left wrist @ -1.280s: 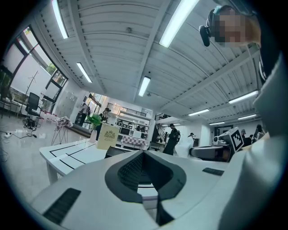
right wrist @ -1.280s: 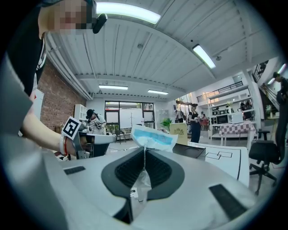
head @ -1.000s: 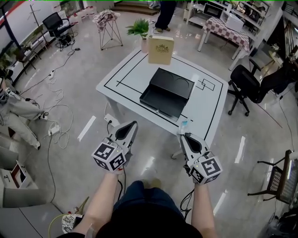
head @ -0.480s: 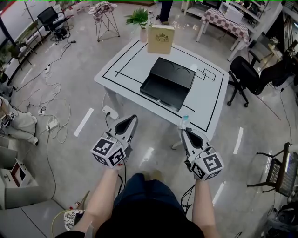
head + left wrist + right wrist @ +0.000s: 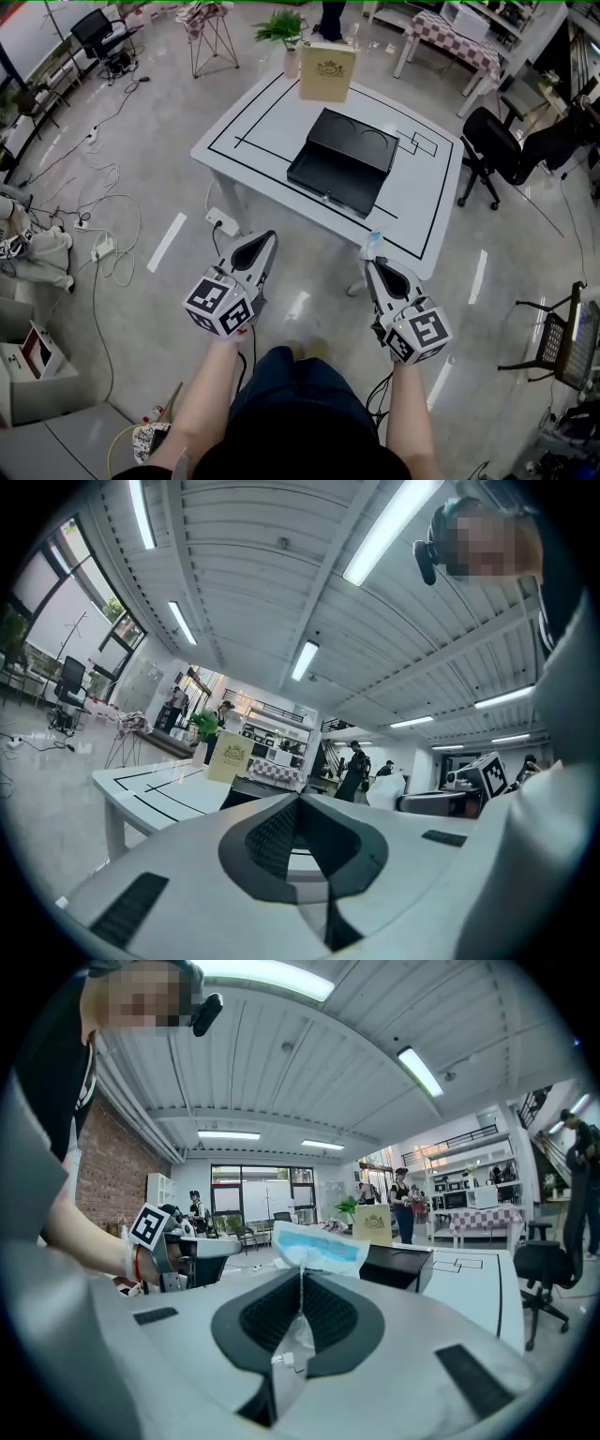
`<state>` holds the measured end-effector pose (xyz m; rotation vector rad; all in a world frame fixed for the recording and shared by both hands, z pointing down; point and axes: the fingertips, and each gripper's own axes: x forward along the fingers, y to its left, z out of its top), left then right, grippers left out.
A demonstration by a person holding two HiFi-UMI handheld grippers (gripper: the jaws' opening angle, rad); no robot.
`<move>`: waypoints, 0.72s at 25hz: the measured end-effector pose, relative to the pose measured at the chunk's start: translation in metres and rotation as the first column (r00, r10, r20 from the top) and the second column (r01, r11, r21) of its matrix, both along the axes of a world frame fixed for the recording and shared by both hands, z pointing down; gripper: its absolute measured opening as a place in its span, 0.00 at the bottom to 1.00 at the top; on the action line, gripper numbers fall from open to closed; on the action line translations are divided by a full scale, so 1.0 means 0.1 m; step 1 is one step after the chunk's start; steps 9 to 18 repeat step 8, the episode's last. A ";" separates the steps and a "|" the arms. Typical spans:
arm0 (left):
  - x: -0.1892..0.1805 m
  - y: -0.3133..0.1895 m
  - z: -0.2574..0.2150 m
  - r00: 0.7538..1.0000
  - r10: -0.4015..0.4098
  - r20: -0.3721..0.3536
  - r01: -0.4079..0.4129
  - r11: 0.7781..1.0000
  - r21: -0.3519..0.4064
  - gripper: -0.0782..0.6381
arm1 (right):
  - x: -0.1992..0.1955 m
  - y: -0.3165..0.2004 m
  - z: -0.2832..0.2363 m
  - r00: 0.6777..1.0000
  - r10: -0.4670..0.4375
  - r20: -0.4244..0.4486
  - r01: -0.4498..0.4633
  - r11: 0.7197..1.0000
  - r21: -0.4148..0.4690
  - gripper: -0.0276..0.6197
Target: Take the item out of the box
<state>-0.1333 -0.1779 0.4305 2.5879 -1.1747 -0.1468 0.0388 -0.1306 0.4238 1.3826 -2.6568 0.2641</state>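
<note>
A black open box (image 5: pixel 345 159) lies on the white table (image 5: pixel 253 112), with an upright cream and gold box (image 5: pixel 326 72) behind it. Both grippers hang over the floor, short of the table's near edge. My right gripper (image 5: pixel 372 262) is shut on a small white and blue plastic packet (image 5: pixel 373 244); in the right gripper view the packet (image 5: pixel 319 1248) sticks up from between the jaws of the gripper (image 5: pixel 300 1283). My left gripper (image 5: pixel 265 240) is shut, with nothing between its jaws (image 5: pixel 298 803). The black box (image 5: pixel 398 1265) shows ahead in the right gripper view.
A black office chair (image 5: pixel 497 164) stands right of the table. A potted plant (image 5: pixel 281 28) is beyond the far edge. Cables (image 5: pixel 103 216) and a power strip (image 5: pixel 222 222) lie on the floor to the left. A folding chair (image 5: pixel 562 347) stands at the right.
The table sits slightly higher in the head view than a second ago. Both grippers keep about the same place, and the packet stays in the right one.
</note>
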 end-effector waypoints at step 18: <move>-0.09 0.05 0.02 1.000 0.016 -0.008 -0.016 1.000 0.006 0.13 | -0.12 0.08 0.01 1.000 0.010 -0.006 -0.010 1.000 0.006 0.06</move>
